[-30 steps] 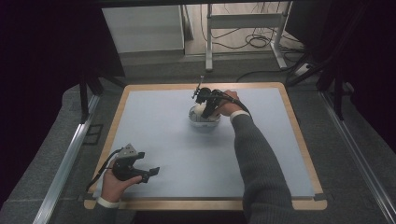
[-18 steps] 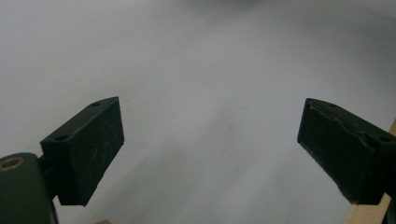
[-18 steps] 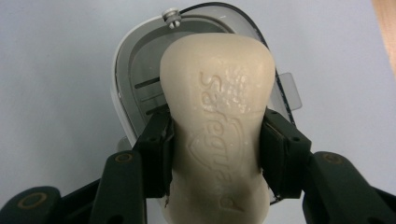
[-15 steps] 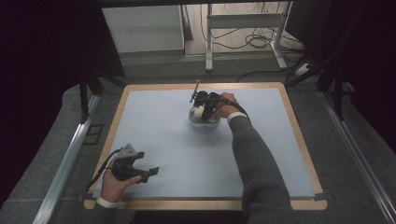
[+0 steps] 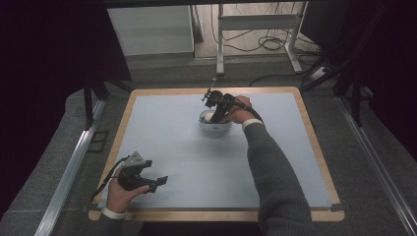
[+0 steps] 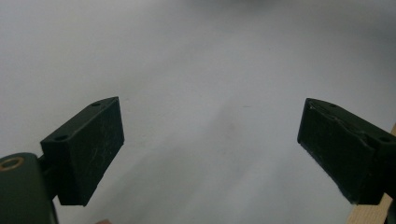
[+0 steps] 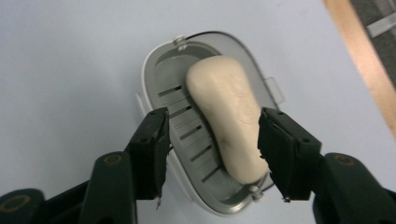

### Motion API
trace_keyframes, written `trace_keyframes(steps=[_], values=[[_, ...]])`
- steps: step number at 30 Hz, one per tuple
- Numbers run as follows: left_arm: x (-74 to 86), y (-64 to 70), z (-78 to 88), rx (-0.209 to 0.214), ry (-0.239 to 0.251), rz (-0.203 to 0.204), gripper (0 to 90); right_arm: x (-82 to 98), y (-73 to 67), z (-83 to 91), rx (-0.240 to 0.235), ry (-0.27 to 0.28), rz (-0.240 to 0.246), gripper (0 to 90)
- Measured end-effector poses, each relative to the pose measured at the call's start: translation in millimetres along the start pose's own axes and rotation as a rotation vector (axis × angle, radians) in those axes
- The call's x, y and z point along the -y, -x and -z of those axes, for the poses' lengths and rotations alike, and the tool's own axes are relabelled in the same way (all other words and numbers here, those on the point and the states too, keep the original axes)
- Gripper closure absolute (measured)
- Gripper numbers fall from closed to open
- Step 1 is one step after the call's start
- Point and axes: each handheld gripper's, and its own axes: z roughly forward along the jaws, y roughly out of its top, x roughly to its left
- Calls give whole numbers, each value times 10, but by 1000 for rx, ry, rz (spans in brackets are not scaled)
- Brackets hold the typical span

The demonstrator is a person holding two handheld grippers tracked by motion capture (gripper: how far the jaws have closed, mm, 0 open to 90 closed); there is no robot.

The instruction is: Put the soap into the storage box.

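Your right gripper has just been opening; its jaws straddle the soap without pressing it, lying in the dish far mid-table. Your left gripper gapes empty, near left.

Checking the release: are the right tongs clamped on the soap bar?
No, the right tongs stand open, having just opened, with a gap beside the soap bar lying in its dish.

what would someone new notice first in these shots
Most striking is the cream bar of soap lying in a slotted grey soap dish near the far middle of the pale blue mat. The right hand-held gripper hangs over it, its jaws just opened and astride the soap. The left hand-held gripper rests open at the near left corner.
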Motion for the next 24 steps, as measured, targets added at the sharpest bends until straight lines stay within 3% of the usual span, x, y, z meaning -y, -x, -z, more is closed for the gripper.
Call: trace_keyframes(steps=[2, 7, 9, 15, 24], values=[[0, 3, -1, 3, 1, 1, 77, 23, -2, 80, 7, 27, -10, 394], [2, 4, 1, -3, -1, -2, 77, 163, -13, 211, 41, 81, -98, 356], [3, 3, 0, -3, 0, -2, 77, 276, -16, 244, 56, 97, -151, 352], [3, 3, 2, -6, -3, 0, 77, 655, -65, 336, 54, 166, -232, 336], [4, 7, 5, -18, 0, 4, 77, 1306, -291, 452, 60, 253, -264, 303]])
